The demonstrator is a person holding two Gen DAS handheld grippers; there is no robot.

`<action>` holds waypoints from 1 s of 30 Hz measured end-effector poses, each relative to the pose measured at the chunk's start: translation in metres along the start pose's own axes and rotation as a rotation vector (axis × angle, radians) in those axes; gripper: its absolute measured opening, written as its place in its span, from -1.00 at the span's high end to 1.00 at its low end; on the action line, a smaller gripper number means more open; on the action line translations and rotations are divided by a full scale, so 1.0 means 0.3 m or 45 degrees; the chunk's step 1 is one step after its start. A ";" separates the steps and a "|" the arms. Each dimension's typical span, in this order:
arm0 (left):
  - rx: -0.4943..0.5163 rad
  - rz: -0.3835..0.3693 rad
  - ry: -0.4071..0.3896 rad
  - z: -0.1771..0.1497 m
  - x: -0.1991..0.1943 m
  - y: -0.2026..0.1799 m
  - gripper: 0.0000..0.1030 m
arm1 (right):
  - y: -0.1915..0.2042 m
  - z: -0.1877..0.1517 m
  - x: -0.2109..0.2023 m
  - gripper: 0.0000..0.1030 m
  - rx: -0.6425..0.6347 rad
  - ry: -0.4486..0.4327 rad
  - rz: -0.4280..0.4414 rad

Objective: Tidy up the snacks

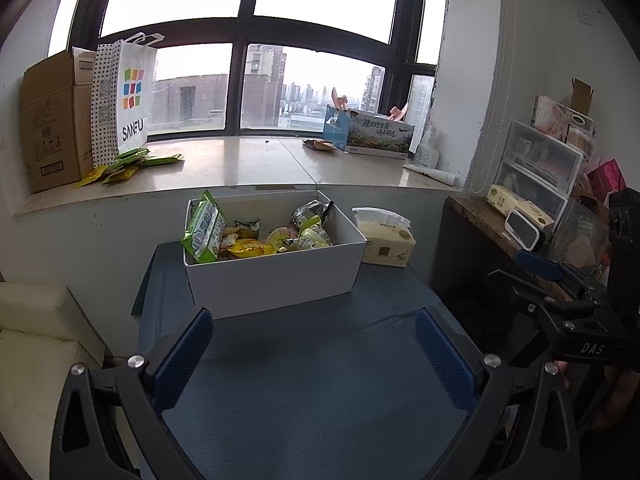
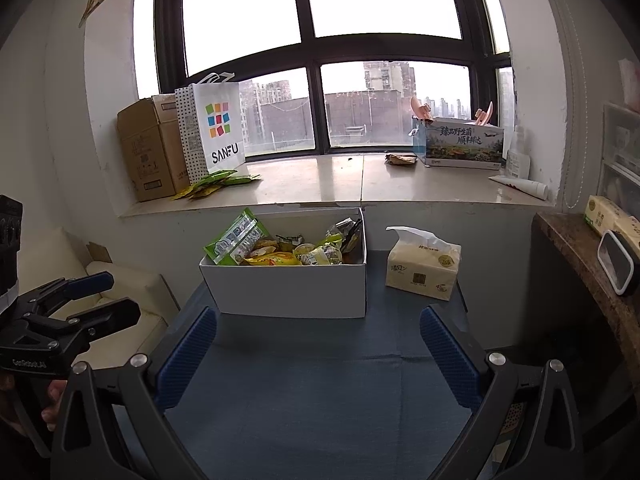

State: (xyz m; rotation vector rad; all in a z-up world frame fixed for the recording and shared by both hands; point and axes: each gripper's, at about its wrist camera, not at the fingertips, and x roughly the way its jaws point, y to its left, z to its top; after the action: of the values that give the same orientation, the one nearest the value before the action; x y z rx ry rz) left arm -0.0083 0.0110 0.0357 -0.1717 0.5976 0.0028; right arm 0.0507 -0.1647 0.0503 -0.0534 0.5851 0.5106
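Note:
A white cardboard box (image 1: 276,276) (image 2: 292,288) stands on the blue table (image 1: 312,380) (image 2: 320,392), holding several snack packets; a large green packet (image 1: 202,229) (image 2: 236,238) leans at its left end. Several green and yellow packets (image 1: 128,166) (image 2: 216,184) lie on the windowsill, and one brown packet (image 1: 320,145) (image 2: 400,159) lies near its right end. My left gripper (image 1: 314,344) is open and empty, short of the box. My right gripper (image 2: 318,344) is open and empty, short of the box. Each gripper shows in the other's view, the right (image 1: 520,268) and the left (image 2: 108,296).
A tissue pack (image 1: 386,240) (image 2: 422,268) sits right of the box. On the sill stand a brown carton (image 1: 52,128) (image 2: 148,152), a SANFU bag (image 1: 128,96) (image 2: 216,128) and a printed box (image 1: 376,136) (image 2: 460,144). A side shelf (image 1: 492,224) (image 2: 592,268) stands right, a cream seat (image 1: 36,344) (image 2: 120,300) left.

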 end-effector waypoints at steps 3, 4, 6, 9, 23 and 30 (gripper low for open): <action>0.002 0.001 -0.002 0.000 -0.001 0.000 -1.00 | -0.001 -0.002 0.000 -1.00 0.001 -0.001 0.003; 0.004 0.003 -0.001 -0.001 -0.001 -0.002 -1.00 | -0.001 -0.001 -0.002 -1.00 0.001 -0.004 0.005; 0.009 0.010 -0.003 -0.002 -0.003 -0.004 -1.00 | -0.001 0.001 -0.004 -1.00 0.004 -0.006 0.006; 0.009 0.002 -0.004 -0.003 -0.007 -0.006 -1.00 | -0.001 0.001 -0.004 -1.00 0.003 -0.006 0.009; 0.011 0.003 -0.004 0.001 -0.010 -0.005 -1.00 | 0.003 -0.002 -0.002 -1.00 -0.002 0.000 0.014; 0.010 0.003 -0.003 0.001 -0.011 -0.001 -1.00 | 0.002 -0.005 -0.007 -1.00 0.002 -0.005 0.022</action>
State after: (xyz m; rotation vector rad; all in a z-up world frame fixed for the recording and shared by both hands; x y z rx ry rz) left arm -0.0109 0.0108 0.0379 -0.1631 0.5955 0.0030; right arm 0.0481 -0.1653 0.0504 -0.0462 0.5822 0.5270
